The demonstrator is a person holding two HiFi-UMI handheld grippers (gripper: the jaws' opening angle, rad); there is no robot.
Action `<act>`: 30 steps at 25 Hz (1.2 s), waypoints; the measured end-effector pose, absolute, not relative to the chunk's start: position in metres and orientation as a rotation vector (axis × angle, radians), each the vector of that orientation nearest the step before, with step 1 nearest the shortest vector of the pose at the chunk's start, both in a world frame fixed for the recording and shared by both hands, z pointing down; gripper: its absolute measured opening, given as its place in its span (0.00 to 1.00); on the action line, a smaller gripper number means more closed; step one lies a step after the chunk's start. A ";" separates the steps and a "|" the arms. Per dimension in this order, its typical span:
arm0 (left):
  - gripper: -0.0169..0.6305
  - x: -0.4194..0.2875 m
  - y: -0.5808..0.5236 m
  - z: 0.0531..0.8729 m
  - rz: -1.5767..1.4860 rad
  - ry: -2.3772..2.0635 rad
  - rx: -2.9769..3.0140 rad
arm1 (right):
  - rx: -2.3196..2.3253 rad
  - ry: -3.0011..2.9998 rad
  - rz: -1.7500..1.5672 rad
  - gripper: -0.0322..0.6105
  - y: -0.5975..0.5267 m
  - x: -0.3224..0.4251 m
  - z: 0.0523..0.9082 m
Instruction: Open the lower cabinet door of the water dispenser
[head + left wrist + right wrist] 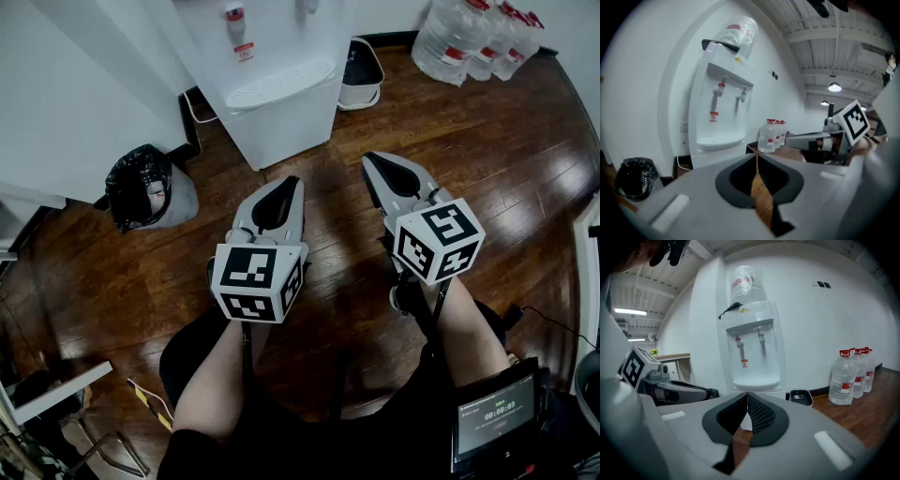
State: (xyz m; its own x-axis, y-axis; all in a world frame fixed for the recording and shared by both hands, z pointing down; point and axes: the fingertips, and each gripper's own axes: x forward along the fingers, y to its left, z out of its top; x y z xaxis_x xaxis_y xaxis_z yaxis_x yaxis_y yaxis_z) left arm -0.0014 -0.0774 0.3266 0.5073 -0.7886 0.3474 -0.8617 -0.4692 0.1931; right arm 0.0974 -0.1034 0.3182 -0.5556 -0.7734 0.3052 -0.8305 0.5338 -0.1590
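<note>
The white water dispenser (272, 66) stands against the wall at the top of the head view, with its lower cabinet door (286, 131) closed and facing me. My left gripper (289, 181) and right gripper (369, 158) hover side by side over the wood floor, a short way in front of the door and apart from it. Both are shut with nothing between the jaws. In the left gripper view the dispenser (723, 112) rises ahead beyond my left gripper (757, 155). In the right gripper view my right gripper (747, 395) hides most of the dispenser's (754, 348) lower cabinet.
A black rubbish bag (141, 186) sits on the floor left of the dispenser. A small white bin (361, 73) stands to its right, with several large water bottles (473, 39) beyond. A screen device (495, 420) is at the bottom right. A person's forearms hold the grippers.
</note>
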 end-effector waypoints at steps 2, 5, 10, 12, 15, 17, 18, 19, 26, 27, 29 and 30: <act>0.08 0.000 -0.084 0.325 0.292 -1.375 2.419 | 1.354 -2.570 0.422 0.06 -0.109 0.099 0.320; 0.08 0.004 -0.095 0.325 0.289 -1.373 2.426 | 1.348 -2.561 0.415 0.06 -0.121 0.101 0.322; 0.08 0.013 -0.124 0.338 0.347 -1.356 2.412 | 1.316 -2.523 0.427 0.06 -0.158 0.108 0.335; 0.08 0.016 -0.132 0.345 0.363 -1.344 2.404 | 1.285 -2.512 0.430 0.06 -0.169 0.108 0.341; 0.08 0.019 -0.143 0.359 0.399 -1.326 2.394 | 1.253 -2.484 0.441 0.08 -0.191 0.109 0.356; 0.08 0.021 -0.149 0.369 0.430 -1.311 2.383 | 1.228 -2.453 0.445 0.13 -0.208 0.109 0.370; 0.09 0.021 -0.151 0.373 0.445 -1.302 2.377 | 1.218 -2.433 0.442 0.13 -0.217 0.110 0.378; 0.09 0.021 -0.154 0.377 0.457 -1.291 2.373 | 1.212 -2.412 0.436 0.13 -0.227 0.111 0.386; 0.11 0.018 -0.175 0.400 0.519 -1.258 2.313 | 1.186 -2.286 0.546 0.19 -0.279 0.112 0.457; 0.11 0.017 -0.178 0.404 0.525 -1.256 2.296 | 1.175 -2.271 0.569 0.20 -0.283 0.112 0.468; 0.13 0.018 -0.183 0.411 0.540 -1.235 2.273 | 1.141 -2.229 0.559 0.23 -0.289 0.114 0.488; 0.14 0.020 -0.185 0.415 0.557 -1.217 2.271 | 1.117 -2.205 0.535 0.26 -0.292 0.116 0.497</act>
